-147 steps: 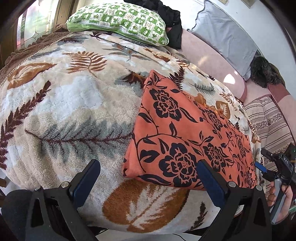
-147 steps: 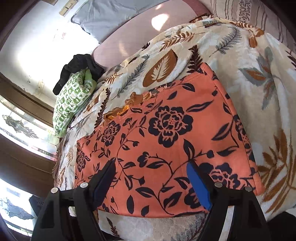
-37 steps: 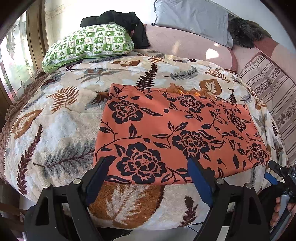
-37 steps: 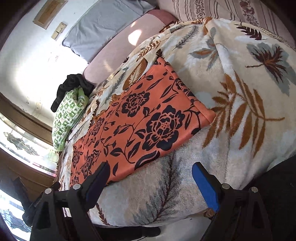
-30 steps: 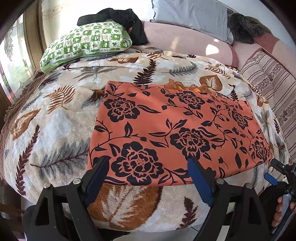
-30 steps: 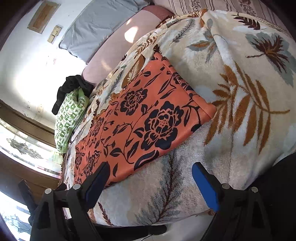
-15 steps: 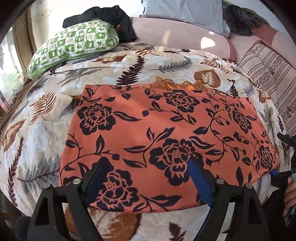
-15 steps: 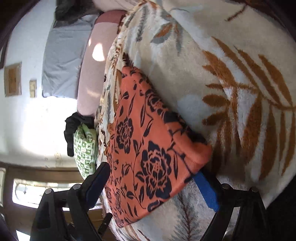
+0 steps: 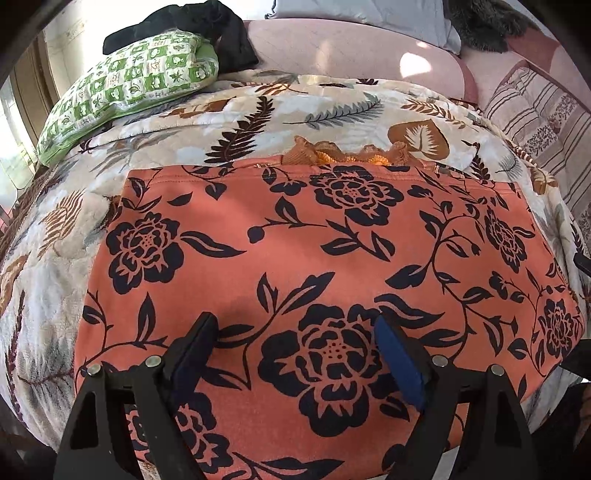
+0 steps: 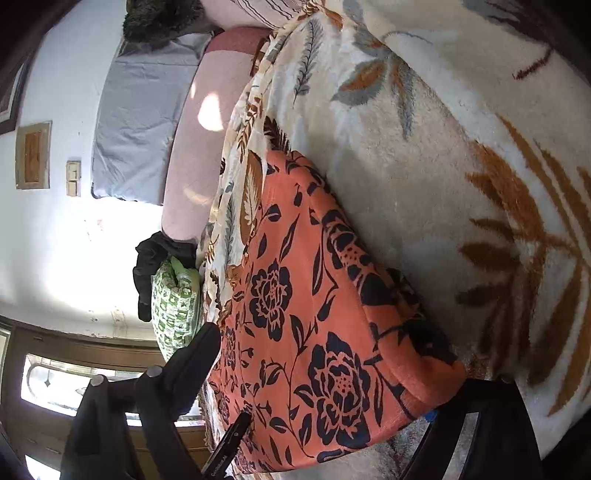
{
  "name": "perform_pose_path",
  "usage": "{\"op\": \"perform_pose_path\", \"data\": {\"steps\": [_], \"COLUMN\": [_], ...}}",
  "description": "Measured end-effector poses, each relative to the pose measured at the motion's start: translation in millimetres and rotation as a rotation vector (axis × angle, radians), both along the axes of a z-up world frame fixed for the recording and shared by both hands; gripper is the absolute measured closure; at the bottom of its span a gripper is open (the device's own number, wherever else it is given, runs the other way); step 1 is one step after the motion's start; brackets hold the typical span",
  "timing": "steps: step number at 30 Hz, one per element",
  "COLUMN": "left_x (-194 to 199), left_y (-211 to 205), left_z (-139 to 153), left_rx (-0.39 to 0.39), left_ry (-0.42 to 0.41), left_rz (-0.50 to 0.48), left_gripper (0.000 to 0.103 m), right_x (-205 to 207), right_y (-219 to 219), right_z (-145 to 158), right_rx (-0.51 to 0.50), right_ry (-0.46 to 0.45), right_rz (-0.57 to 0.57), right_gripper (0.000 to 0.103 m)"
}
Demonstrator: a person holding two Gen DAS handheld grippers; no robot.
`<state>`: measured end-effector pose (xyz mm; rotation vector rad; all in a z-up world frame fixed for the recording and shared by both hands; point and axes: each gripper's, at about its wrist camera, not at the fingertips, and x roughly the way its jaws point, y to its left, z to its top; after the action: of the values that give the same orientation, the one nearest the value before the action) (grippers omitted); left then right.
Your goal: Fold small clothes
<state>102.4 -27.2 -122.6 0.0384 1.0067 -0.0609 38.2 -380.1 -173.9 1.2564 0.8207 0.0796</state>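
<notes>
Approaching the orange floral garment [image 9: 295, 251]: left gripper [image 9: 295, 339] and right gripper [image 10: 325, 373], jaws apart, should each pinch one near-edge corner cleanly.

Count — one orange floral garment [image 9: 295, 251], one leaf-print blanket [image 9: 332, 107], one green checked pillow [image 9: 129, 81]. One grey pillow [image 10: 136, 125], one black cloth bundle [image 9: 207, 22], one striped cushion [image 9: 546, 122]. Grippers — two: left gripper [image 9: 295, 343], right gripper [image 10: 321, 373].
</notes>
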Motion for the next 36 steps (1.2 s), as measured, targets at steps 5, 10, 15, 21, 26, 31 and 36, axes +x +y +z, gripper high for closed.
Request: {"op": "perform_pose_path", "data": {"steps": [5,10,15,21,26,31,36], "left_x": [1,1,-6,6,-4,-51,-84], "left_y": [-3,-2,-2,-15,7,75,185], "left_z": [-5,0,18,-19,21,67,68], "left_rx": [0.013,0.013,0.02,0.107,0.012,-0.138,-0.259], "left_ry": [0.009,0.014,-0.061,0.005,-0.048,-0.209,-0.276], "left_rz": [-0.006,-0.007,-0.009,-0.057,-0.04,0.016,0.292], "left_gripper": [0.016,0.016,0.015,0.0,0.001,0.001,0.001], "right_x": [-1,-3,-4,-1,9,21,31], "right_y": [0,-1,-2,-1,15,71,182], "right_z": [-2,-3,-3,-6,22,103,168], "right_rx": [-0.007,-0.007,-0.009,-0.064,-0.243,-0.482,-0.638], "right_ry": [-0.008,-0.008,-0.006,0.052,0.07,-0.061,-0.231], "right_rz": [0.009,0.014,0.017,0.047,0.132,0.216,0.369], "right_gripper": [0.012,0.013,0.014,0.06,0.084,0.086,0.086]}}
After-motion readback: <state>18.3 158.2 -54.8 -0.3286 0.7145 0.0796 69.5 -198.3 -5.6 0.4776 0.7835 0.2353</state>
